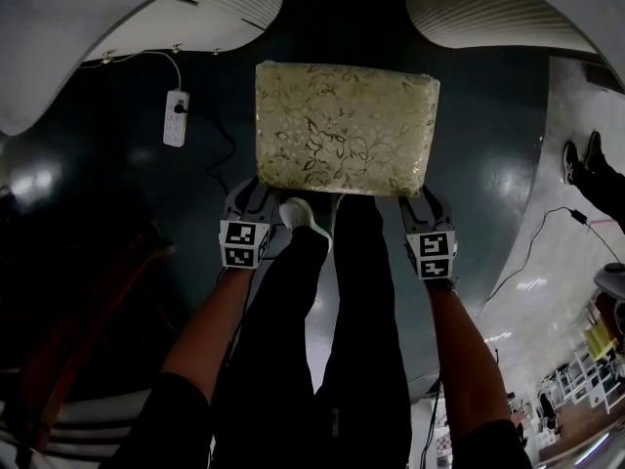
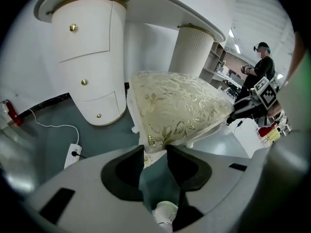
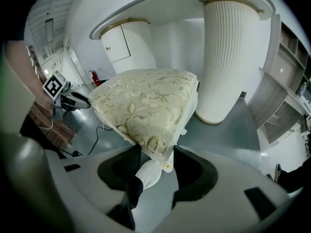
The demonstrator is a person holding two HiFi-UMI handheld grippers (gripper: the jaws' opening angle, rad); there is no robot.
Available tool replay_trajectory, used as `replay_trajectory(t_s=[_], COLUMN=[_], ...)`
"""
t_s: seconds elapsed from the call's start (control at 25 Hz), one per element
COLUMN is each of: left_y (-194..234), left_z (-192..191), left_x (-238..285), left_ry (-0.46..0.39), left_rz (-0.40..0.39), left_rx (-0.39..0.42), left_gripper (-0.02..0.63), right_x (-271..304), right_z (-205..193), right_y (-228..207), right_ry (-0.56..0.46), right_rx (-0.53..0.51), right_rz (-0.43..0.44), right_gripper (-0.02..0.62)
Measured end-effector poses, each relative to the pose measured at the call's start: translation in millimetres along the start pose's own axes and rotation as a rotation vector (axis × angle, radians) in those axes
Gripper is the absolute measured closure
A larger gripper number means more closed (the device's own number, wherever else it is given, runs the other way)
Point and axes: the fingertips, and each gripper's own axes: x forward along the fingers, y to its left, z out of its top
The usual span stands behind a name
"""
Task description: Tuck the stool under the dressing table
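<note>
Left tongs (image 2: 154,152), stool (image 2: 180,106), glossy dark floor (image 1: 488,154)

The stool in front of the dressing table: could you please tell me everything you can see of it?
The stool has a rectangular padded seat in cream fabric with a shiny gold leaf pattern, over a white frame with a small gold stud at one corner. It stands upright on the dark floor, before the gap between the two white pedestals of the dressing table. The left claw grips one near corner; the right claw has its jaws open around the other.
</note>
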Motion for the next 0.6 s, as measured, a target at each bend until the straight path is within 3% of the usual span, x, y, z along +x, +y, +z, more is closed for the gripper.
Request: replay_trajectory(t_s=[0.28, 0.6], left_y=[1.2, 0.4], left_z=[-0.3, -2.5], left_x=[1.6, 1.7], left_ry=[-0.032, -0.017], left_rz=[0.050, 0.067], left_rx=[-0.079, -0.095], left_gripper=[0.459, 0.460], right_x=[0.9, 0.6], right_z=[2.7, 0.3], right_y=[-1.6, -0.9], right_ry=[-0.023, -0.002], right_rx=[0.015, 0.023], right_rz=[-0.025, -0.036], right_gripper=[0.385, 0.385])
